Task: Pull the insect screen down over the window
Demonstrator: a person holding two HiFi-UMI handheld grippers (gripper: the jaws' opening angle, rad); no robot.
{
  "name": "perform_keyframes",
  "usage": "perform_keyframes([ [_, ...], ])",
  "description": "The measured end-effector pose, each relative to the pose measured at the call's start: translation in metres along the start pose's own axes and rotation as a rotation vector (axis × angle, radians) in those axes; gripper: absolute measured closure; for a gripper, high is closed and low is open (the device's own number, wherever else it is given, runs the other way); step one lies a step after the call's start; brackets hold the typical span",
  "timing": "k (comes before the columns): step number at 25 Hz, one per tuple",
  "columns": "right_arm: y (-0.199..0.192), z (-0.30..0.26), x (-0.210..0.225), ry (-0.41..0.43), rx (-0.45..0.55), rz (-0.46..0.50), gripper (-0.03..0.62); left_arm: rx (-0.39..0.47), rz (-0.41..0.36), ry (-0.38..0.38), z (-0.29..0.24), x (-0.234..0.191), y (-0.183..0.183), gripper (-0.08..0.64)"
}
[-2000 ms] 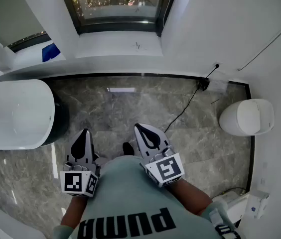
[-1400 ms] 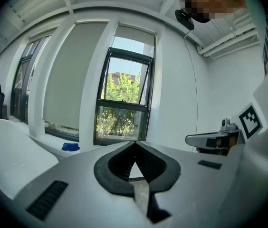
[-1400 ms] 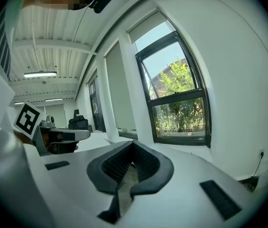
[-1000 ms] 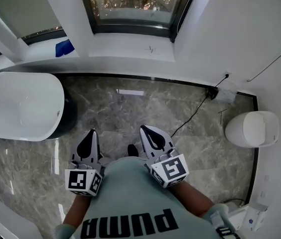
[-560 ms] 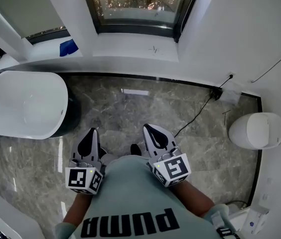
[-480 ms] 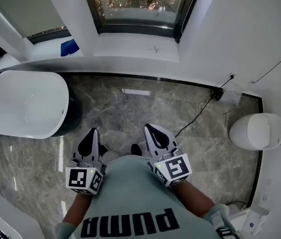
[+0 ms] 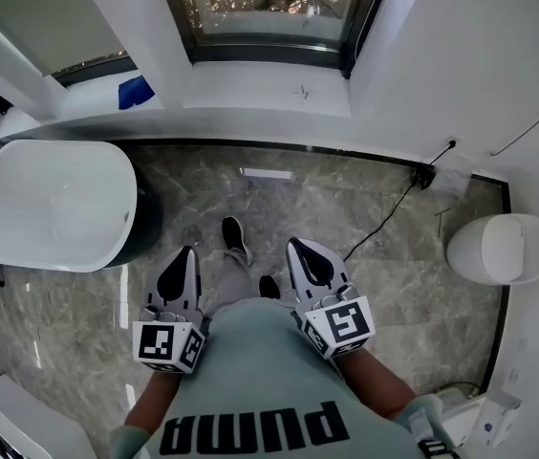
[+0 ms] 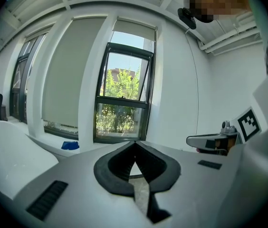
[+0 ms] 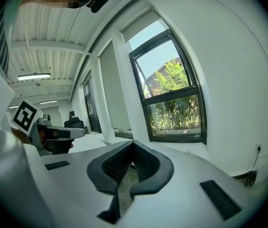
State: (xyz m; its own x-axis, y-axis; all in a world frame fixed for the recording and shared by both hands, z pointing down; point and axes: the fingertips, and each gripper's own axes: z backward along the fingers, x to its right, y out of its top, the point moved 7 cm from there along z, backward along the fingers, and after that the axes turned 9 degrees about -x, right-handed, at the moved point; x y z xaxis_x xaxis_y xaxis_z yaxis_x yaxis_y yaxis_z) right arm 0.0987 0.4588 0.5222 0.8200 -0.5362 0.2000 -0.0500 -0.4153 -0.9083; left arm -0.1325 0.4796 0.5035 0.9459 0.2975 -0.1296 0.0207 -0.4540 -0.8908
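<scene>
The pale insect screen (image 8: 135, 31) sits as a narrow band at the top of the single dark-framed window (image 8: 124, 99), with greenery showing through the glass beneath. Below the window, the left gripper (image 7: 187, 255) and right gripper (image 7: 299, 248) are both clenched on nothing. One white tub (image 7: 54, 204) stands to the window's left.

The window (image 7: 269, 8) sits ahead in the far wall, above its sill (image 7: 250, 94). On the floor (image 7: 346, 208), a tub (image 7: 50, 204) stands left, below a ledge (image 7: 69, 108) with a cloth (image 7: 136, 92) on it. A cable (image 7: 384, 218) crosses the floor at right, and a rounded unit (image 7: 499, 249) stands by the right wall.
</scene>
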Motion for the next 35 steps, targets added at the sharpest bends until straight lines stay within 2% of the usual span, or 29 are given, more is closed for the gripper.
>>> perform_keyframes([
  [9,0.018,-0.043,0.036,-0.101,-0.034,-0.023,0.595,-0.030,-0.034,-0.119,-0.087,-0.018,0.027,0.548],
  [16,0.053,-0.123,0.067,-0.141,-0.072,0.000,0.595,-0.055,-0.044,-0.152,-0.173,-0.071,0.060,0.548],
  [22,0.109,-0.199,0.085,-0.197,-0.064,0.024,0.595,-0.020,-0.051,-0.206,-0.244,-0.130,0.114,0.548],
  [27,0.145,-0.240,0.087,-0.242,-0.050,0.034,0.595,0.028,-0.028,-0.246,-0.275,-0.167,0.151,0.548],
  [35,0.194,-0.277,0.104,-0.303,0.017,0.040,0.595,0.069,-0.099,-0.282,-0.310,-0.196,0.205,0.548],
])
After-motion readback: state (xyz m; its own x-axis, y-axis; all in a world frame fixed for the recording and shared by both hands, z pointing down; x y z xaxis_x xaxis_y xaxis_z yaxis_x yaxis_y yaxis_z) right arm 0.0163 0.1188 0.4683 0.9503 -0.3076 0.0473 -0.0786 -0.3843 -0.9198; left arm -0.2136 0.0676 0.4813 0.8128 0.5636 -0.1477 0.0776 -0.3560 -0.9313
